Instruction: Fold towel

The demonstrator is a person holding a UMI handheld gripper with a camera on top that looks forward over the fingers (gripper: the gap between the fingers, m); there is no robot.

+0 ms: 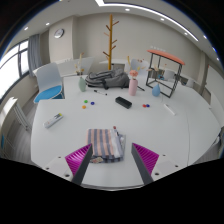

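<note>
A striped towel [104, 143], folded into a small bundle with grey, blue and pinkish stripes, lies on the white table [170, 125] between and just ahead of my fingers. My gripper [112, 157] is open, its magenta pads [79, 155] standing wide apart on either side of the towel's near edge. Neither finger presses on the cloth. The towel rests on the table by itself.
Beyond the towel are a black remote [123, 101], a white remote [54, 119], small coloured pieces [88, 102], a pink bottle [133, 88], a dark cloth pile [98, 79] and a rack [164, 70]. A blue chair [47, 85] stands left, a coat stand [111, 40] behind.
</note>
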